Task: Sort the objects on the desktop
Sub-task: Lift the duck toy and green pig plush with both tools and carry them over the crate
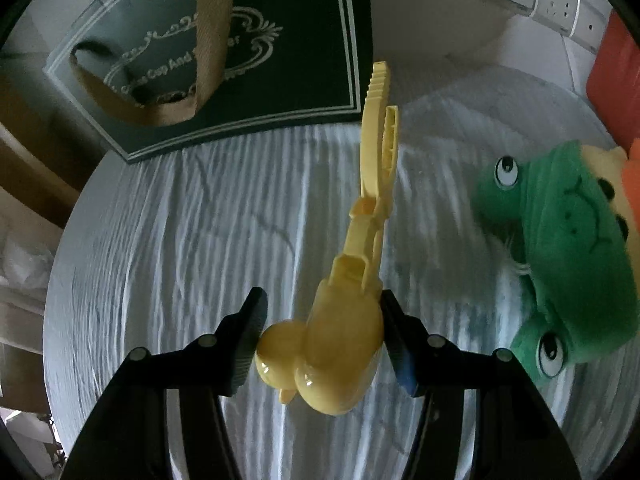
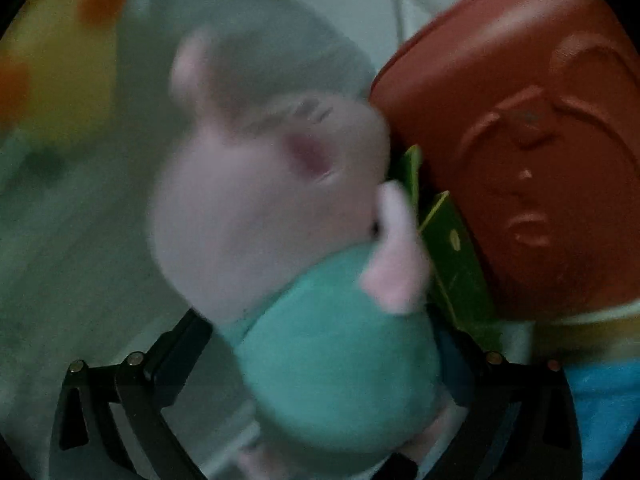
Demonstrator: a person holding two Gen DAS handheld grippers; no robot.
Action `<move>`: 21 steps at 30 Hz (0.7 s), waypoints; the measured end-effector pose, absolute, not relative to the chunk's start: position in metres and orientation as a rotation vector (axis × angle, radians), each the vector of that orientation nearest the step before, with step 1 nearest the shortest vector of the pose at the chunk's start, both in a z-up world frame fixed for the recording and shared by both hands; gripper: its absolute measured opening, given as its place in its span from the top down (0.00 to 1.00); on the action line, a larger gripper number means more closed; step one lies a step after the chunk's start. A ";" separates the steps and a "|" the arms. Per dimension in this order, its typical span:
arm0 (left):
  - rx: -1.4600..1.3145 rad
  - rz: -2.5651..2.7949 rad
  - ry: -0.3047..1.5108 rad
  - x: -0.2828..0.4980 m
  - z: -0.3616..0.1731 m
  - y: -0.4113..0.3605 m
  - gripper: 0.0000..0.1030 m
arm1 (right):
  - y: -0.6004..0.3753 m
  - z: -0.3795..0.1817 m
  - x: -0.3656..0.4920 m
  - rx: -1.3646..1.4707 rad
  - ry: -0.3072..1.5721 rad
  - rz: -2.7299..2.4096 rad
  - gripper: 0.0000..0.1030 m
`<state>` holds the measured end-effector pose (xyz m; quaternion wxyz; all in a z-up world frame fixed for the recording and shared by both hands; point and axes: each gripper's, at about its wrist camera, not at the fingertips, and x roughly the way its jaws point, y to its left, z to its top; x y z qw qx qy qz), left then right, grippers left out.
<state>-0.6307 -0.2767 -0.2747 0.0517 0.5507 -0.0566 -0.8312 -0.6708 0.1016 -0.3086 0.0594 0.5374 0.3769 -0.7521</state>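
Note:
In the left wrist view my left gripper is shut on a yellow plastic duck-shaped clamp toy; its long handles point away over the round white table. A green frog plush lies on the table to the right. In the right wrist view, which is blurred, my right gripper is shut on a pink pig plush in a teal shirt, held beside a red case.
A dark green printed box with a tan strap stands at the table's far edge. A red case sits at the far right. Wall sockets are behind. A green card is wedged beside the red case.

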 end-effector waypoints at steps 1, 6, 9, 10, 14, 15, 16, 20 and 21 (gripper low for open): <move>1.667 -2.526 -0.169 -0.627 -0.276 -0.278 0.46 | 0.104 -0.302 -0.674 1.590 1.064 -2.312 0.00; 1.598 -2.562 -0.133 -0.626 -0.251 -0.278 0.46 | 0.112 -0.287 -0.685 1.603 0.819 -2.456 0.01; 1.523 -2.586 -0.107 -0.610 -0.228 -0.275 0.46 | 0.100 -0.276 -0.673 1.547 0.880 -2.514 0.14; 1.501 -2.592 -0.104 -0.602 -0.220 -0.271 0.46 | 0.099 -0.271 -0.670 1.536 0.853 -2.531 0.17; 1.403 -2.629 -0.091 -0.571 -0.184 -0.262 0.46 | 0.103 -0.238 -0.649 1.502 0.533 -2.605 0.20; 1.388 -2.640 -0.087 -0.566 -0.179 -0.263 0.46 | 0.104 -0.231 -0.643 1.494 0.487 -2.615 0.20; 1.360 -2.649 -0.081 -0.553 -0.167 -0.260 0.46 | 0.104 -0.218 -0.632 1.468 0.429 -2.630 0.20; 1.285 -2.684 -0.070 -0.513 -0.133 -0.254 0.46 | 0.102 -0.170 -0.587 1.364 0.312 -2.682 0.20; 1.267 -2.691 -0.070 -0.502 -0.124 -0.250 0.46 | 0.101 -0.153 -0.571 1.328 0.280 -2.694 0.20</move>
